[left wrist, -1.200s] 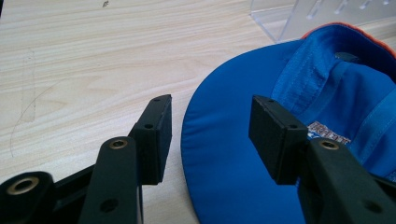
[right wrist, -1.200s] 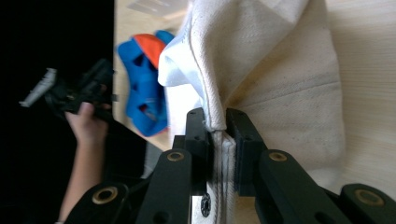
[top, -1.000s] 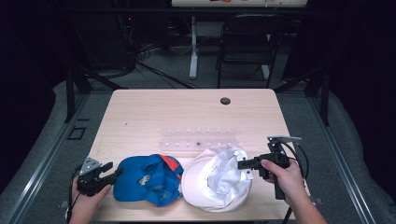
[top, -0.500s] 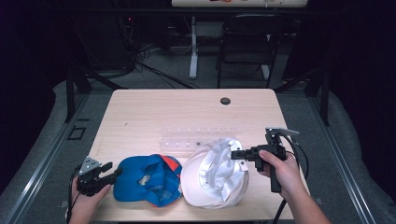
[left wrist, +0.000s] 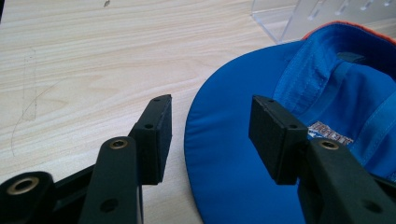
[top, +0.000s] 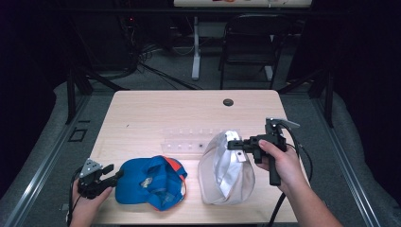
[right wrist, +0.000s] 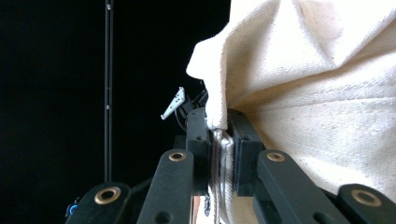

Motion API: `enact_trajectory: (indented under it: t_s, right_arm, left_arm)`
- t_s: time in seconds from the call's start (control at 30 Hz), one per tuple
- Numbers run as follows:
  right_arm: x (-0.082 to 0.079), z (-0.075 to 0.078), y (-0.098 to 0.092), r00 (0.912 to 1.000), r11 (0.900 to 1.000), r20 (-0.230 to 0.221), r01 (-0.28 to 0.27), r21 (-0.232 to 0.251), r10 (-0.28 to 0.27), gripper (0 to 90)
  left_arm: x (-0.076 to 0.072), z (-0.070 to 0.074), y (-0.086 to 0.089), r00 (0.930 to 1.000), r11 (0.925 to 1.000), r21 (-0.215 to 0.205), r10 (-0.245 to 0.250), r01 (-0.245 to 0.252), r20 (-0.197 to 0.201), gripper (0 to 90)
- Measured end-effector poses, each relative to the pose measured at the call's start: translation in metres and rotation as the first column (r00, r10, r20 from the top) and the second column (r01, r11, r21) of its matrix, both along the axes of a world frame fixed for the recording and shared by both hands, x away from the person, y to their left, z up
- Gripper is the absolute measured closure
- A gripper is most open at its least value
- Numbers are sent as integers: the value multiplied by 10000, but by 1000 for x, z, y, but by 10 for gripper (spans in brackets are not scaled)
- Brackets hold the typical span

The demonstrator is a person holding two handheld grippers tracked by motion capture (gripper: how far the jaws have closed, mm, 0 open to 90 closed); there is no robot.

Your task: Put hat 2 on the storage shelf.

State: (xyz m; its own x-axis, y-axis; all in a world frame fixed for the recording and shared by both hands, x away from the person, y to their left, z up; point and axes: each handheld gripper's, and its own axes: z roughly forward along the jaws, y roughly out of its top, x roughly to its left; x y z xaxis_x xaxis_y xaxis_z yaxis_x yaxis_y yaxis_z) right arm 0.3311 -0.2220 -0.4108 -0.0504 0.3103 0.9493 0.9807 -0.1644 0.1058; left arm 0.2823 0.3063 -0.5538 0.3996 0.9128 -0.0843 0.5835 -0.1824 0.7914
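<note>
Lying on the counter (top: 142,113) are two caps: one blue cap (top: 150,182), one white cap (top: 224,170). Right tool (top: 235,145) clamps the white cap's edge; left tool (top: 113,174) gapes beside the blue cap's brim.

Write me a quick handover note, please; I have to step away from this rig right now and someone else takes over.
Right gripper: shut on the edge of the white cap, lifting that side off the table.
Left gripper: open, its jaws either side of the blue cap's brim, not pressing it.
Clear plastic rack: behind both caps, nothing hung on it.
Done: white cap gripped.
Left: likely place the white cap, then take the blue cap.
</note>
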Motion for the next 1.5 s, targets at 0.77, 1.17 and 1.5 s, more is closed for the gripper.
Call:
enact_trajectory:
  t_s: [0.77,1.17,1.5]
  right_arm:
    - [35,43,10,9956,9945,442,789,685,-820,811]
    - [63,70,41,9947,9958,705,709,582,-750,811]
    - [86,74,65,9941,9934,649,816,810,-870,811]
  left_arm:
    - [-1,2,4,10000,9999,126,-28,28,46,497]
    - [-1,2,2,9999,9998,137,-123,123,37,488]
    - [-1,3,2,9999,9998,118,-138,138,46,481]
